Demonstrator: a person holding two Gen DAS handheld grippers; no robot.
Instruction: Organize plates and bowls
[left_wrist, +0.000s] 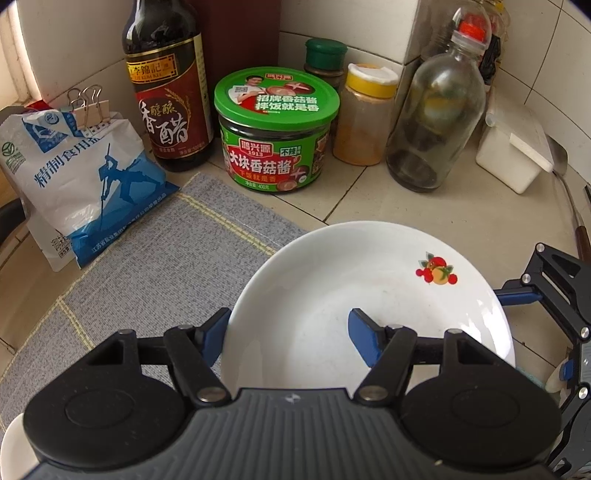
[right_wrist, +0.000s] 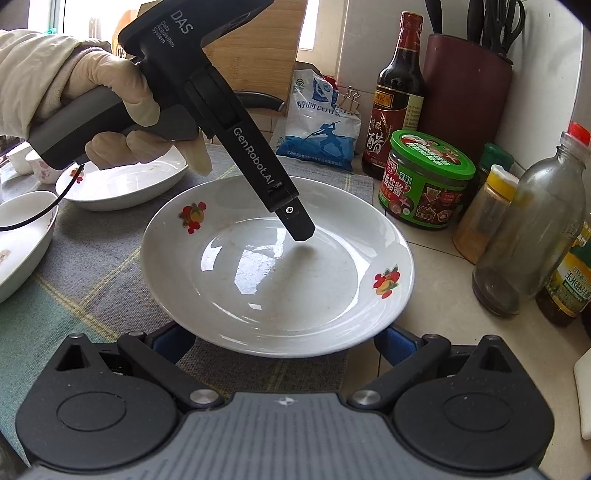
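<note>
Two grippers meet at one white plate (right_wrist: 277, 266), the shallow one with small fruit decals on its rim, and you have it sitting partly on the grey checked cloth (left_wrist: 147, 266) and partly over the tiled counter (left_wrist: 424, 206). Your left gripper (left_wrist: 291, 332) stands spread across the plate's near rim: one blue fingertip (left_wrist: 216, 334) is outside the edge over the cloth, the other is over the inside of the dish, and neither visibly presses the china. From the right wrist view that same tool (right_wrist: 295, 221) comes down at a slant, its tip over the plate's well; whether it touches the glaze I cannot tell. Your right gripper (right_wrist: 280, 343) is spread wide too, with both blue fingertips (right_wrist: 393, 343) tucked low under the plate's near edge, one on each side, mostly hidden by the rim, so contact cannot be judged. Your gloved left hand (right_wrist: 122, 92) wraps the left tool's handle.

Behind the plate on the cloth lies a second white plate (right_wrist: 122, 184), and a third white dish (right_wrist: 22, 236) shows at the left edge. Along the wall stand a bag of salt (left_wrist: 85, 177), a dark vinegar bottle (left_wrist: 166, 96), a green-lidded jar of mushroom sauce (left_wrist: 275, 133), a yellow-capped spice jar (left_wrist: 365, 114) and a clear glass bottle (left_wrist: 439, 110)
</note>
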